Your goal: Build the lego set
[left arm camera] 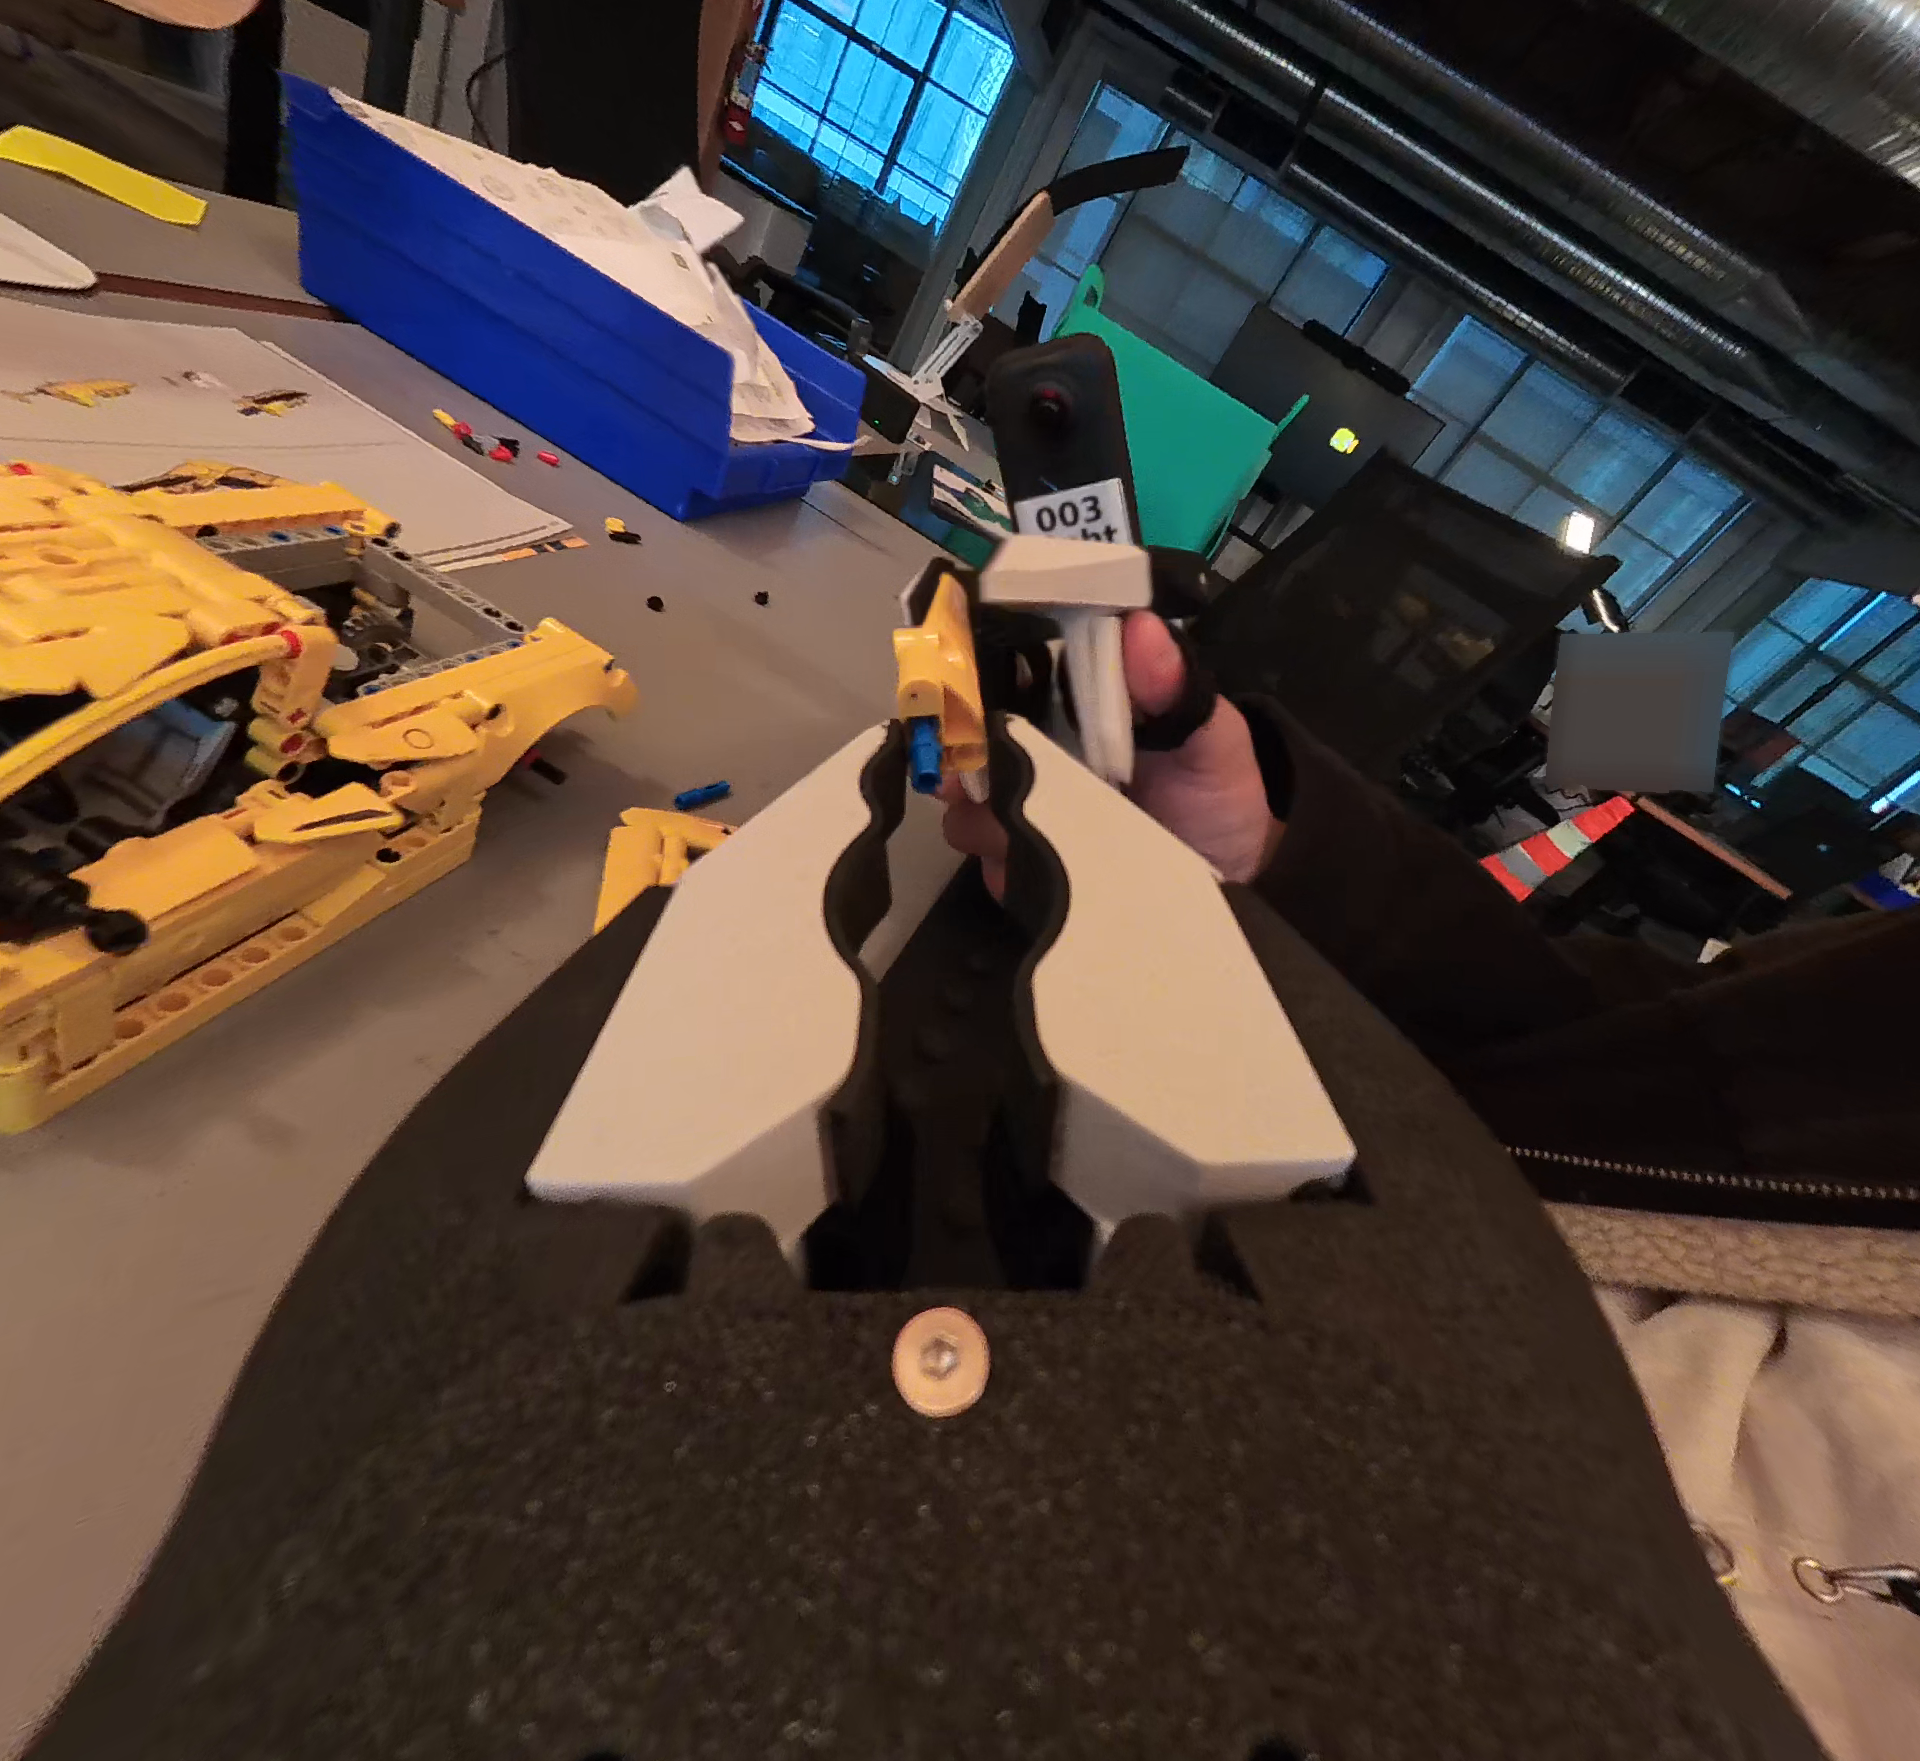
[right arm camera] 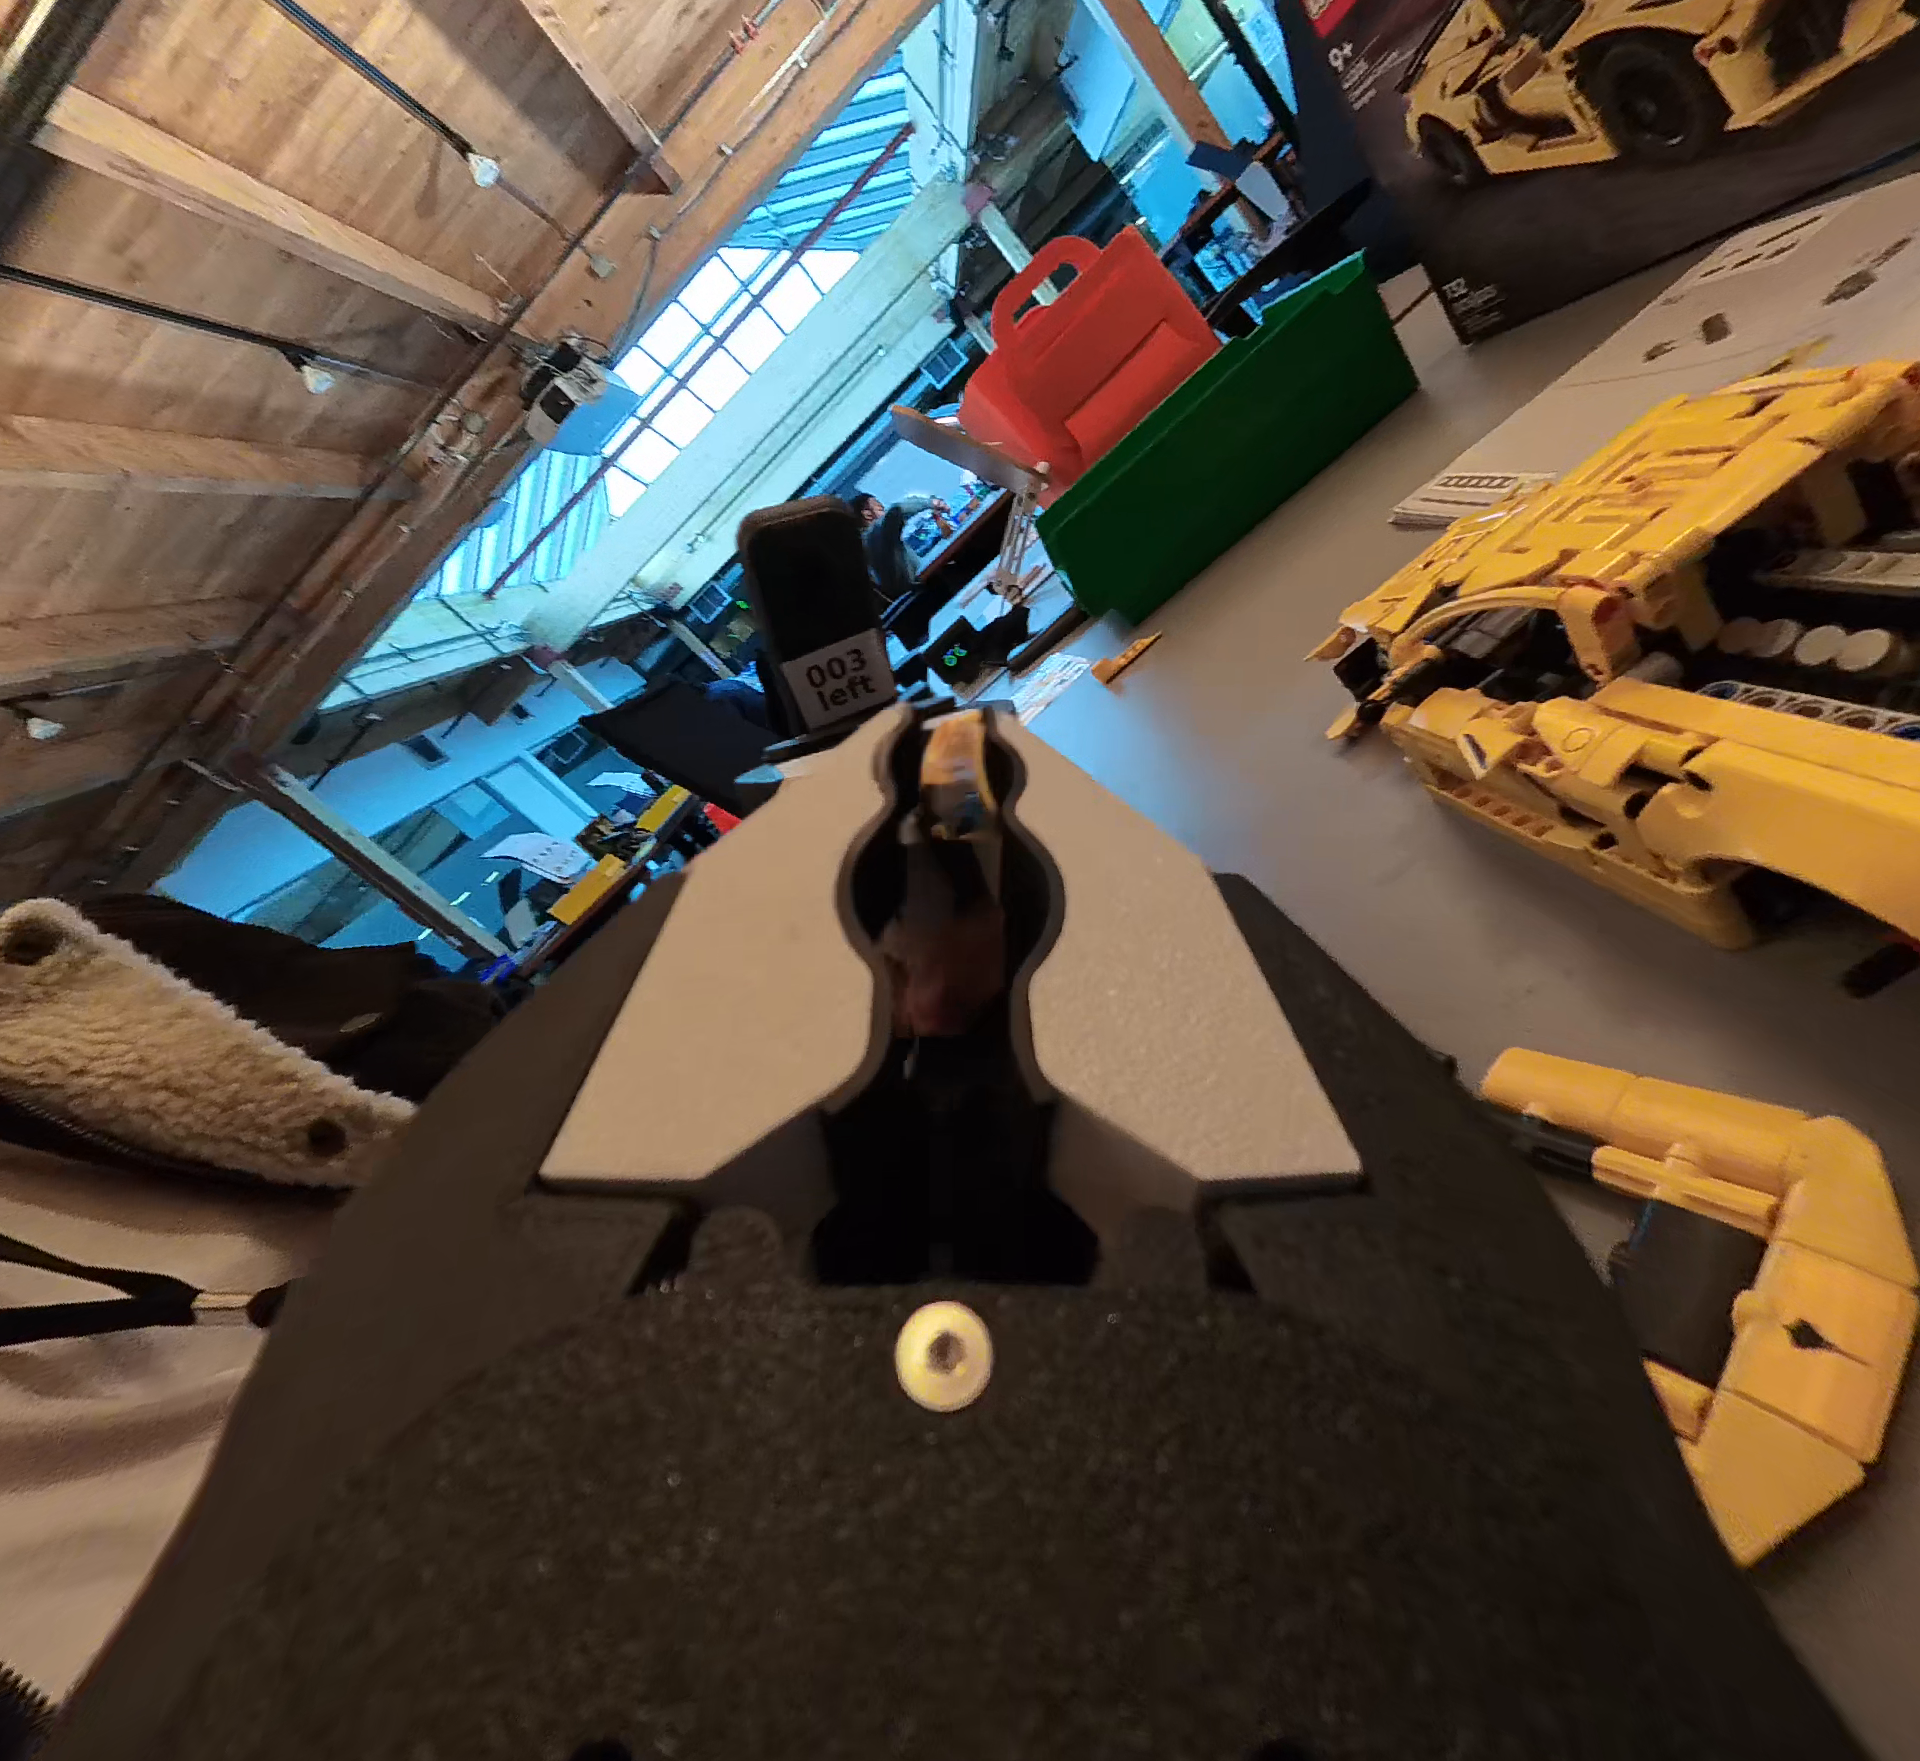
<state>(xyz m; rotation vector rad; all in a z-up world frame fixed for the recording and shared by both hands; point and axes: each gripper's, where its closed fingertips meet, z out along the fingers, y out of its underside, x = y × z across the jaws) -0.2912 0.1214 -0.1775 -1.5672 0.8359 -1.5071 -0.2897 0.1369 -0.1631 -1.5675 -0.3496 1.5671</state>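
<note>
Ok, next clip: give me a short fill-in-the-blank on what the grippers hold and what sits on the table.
1. The small yellow piece held between the two grippers has a ____ pin sticking out of it.
2. The paper-filled bin behind the car in the left wrist view is ____.
3. The right gripper is ____ on the yellow piece.
4. In the right wrist view, the red bag stands in a ____ bin.

Missing words: blue; blue; shut; green

both tools point(left arm camera: 940, 745) point(right arm camera: 951, 755) tip to tip, clamped
</note>
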